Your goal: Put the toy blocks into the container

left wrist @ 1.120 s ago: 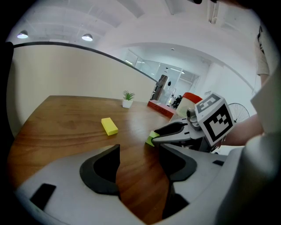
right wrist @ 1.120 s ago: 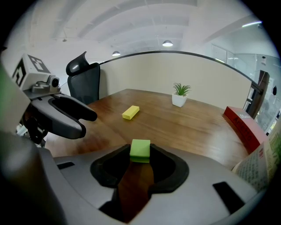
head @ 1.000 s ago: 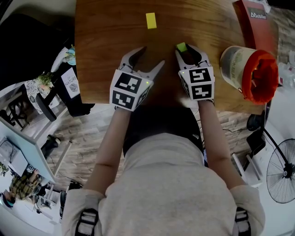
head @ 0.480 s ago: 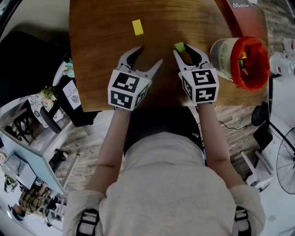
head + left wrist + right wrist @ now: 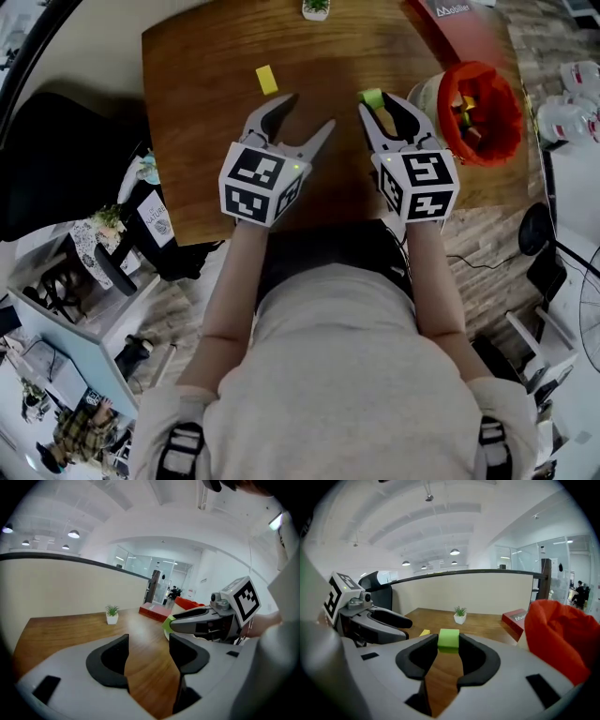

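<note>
Listing by size, we note: wooden table [image 5: 206, 122]; orange container [image 5: 506, 112], far right; left gripper [image 5: 307, 111], spread, empty; right gripper [image 5: 380, 101] pinching the green block [image 5: 371, 97]; yellow block [image 5: 266, 80], far left. We judge the carry under way; next, swing right over the container and release.

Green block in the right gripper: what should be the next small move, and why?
Probably carry the green block rightward until it hangs above the container. The right gripper is shut on the block, and the container's open mouth stands just to its right, with blocks already inside.
</note>
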{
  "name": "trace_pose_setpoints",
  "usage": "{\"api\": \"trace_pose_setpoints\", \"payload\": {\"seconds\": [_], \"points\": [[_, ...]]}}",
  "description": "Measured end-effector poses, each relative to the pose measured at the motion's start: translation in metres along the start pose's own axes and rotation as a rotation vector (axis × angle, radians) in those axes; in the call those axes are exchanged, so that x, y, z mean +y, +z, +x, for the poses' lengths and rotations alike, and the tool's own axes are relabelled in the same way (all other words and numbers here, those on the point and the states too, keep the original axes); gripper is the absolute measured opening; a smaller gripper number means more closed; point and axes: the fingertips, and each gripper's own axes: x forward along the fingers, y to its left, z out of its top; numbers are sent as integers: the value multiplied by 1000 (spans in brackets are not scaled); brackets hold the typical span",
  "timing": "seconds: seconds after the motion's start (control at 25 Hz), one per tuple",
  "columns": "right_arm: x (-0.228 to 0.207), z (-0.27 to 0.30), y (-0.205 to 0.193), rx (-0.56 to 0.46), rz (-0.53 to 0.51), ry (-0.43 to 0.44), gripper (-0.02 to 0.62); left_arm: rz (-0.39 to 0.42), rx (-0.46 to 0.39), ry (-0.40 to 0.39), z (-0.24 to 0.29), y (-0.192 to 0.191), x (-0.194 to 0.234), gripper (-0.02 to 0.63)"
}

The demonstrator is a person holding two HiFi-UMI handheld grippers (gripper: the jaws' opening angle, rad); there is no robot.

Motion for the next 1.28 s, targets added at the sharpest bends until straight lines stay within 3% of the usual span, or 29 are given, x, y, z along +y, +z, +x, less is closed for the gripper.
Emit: {"api": "trace_pose_setpoints", "payload": {"seconds": [0.64, 1.28], "points": [[-45, -66, 56, -168, 6, -174, 150, 178, -68, -155, 20, 72, -51, 270], [-128, -140, 39, -199, 83, -429, 150, 265, -87, -363, 67, 100, -134, 270]]}}
